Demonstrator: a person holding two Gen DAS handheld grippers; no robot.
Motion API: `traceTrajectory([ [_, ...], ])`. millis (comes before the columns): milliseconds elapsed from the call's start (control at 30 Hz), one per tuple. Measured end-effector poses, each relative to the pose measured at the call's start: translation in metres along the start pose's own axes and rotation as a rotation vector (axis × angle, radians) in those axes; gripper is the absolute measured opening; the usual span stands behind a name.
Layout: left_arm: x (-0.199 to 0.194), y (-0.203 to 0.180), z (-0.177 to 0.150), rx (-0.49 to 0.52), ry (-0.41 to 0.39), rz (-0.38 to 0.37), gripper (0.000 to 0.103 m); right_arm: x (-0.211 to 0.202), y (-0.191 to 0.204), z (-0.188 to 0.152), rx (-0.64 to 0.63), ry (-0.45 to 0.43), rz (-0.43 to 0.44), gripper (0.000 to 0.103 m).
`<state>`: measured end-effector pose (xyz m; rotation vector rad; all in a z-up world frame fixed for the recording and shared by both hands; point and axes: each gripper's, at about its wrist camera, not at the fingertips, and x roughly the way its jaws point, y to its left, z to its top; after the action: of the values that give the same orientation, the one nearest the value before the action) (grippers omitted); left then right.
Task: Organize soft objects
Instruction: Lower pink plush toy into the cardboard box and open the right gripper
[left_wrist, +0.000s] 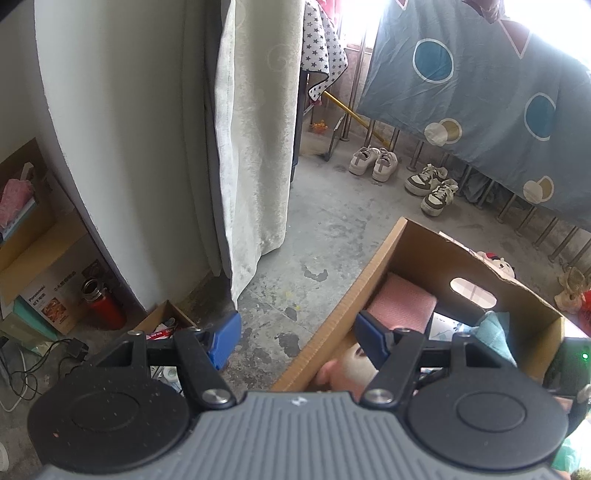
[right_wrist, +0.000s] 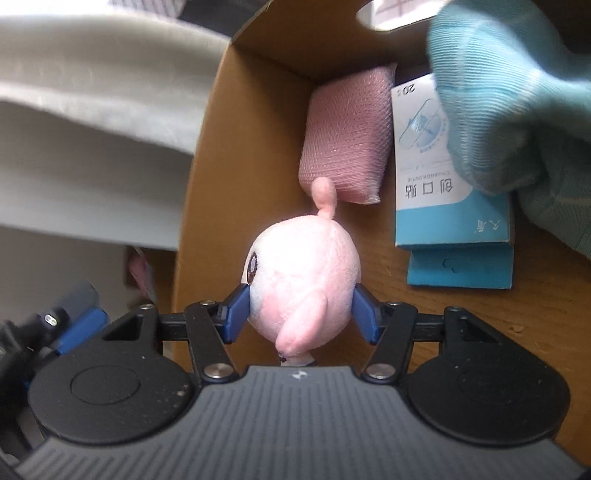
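Nearest the right wrist camera, the right gripper (right_wrist: 301, 314) has its 2 blue pads against the flanks of a pink plush (right_wrist: 303, 273), so it reads as holding the toy, though the hold looks light and sits low on a round, squashy body. The plush hangs inside the box (right_wrist: 207, 155), close to its left wall, with a pink sponge (right_wrist: 345, 129) just beyond it, a blue packet (right_wrist: 454, 206) to the right and a teal cloth (right_wrist: 517, 103) draped over the far right corner. From the left wrist view the left gripper (left_wrist: 295, 336) stands wide with nothing between its pads, straddling the box's near wall: 1 finger is outside over the floor (left_wrist: 317, 229), the other inside. The likely troubles, as I judge them: the pads grip near the plush's widest part, so any squeeze could pop the toy forward or let it roll out before it is placed. Moving left could knock the plush against the cardboard wall and drag it from the grip. A release from this height may let it bounce onto the packet or tip against the sponge instead of settling on the bare cardboard. The left gripper is also close to the box rim, and a nudge there could shift the box under the right one.
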<state>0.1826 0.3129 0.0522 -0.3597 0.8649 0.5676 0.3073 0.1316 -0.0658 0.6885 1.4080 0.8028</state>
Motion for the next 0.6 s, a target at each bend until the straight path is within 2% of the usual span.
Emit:
traceTrajectory([
  [100,0.001,0.002,0.001,-0.002,0.001,0.004,0.069,-0.008,-0.011,-0.002,0.069,-0.052,0.081,0.058],
  [200,0.001,0.002,0.001,-0.004,0.002,0.012,0.069,-0.009,-0.014,-0.005,0.082,-0.089,0.083,0.058],
  [300,0.002,0.003,0.001,-0.008,0.007,0.015,0.069,-0.003,-0.015,-0.004,0.061,-0.082,0.017,0.061],
  [367,0.001,0.002,0.001,-0.009,0.01,0.016,0.069,0.001,-0.014,-0.007,0.049,-0.032,-0.026,0.069],
  [433,-0.003,0.001,0.0,-0.009,0.009,0.015,0.069,-0.001,-0.009,-0.008,0.039,-0.002,-0.046,0.07],
  [500,-0.007,0.0,0.0,-0.008,0.004,0.016,0.069,-0.007,0.0,-0.008,0.006,0.0,-0.09,0.072],
  [533,-0.011,0.0,0.0,-0.007,0.001,0.015,0.069,-0.011,0.004,-0.006,-0.001,0.001,-0.103,0.076],
  [600,-0.019,-0.001,-0.002,-0.008,-0.006,0.013,0.07,-0.018,0.013,-0.003,-0.009,-0.011,-0.11,0.08],
])
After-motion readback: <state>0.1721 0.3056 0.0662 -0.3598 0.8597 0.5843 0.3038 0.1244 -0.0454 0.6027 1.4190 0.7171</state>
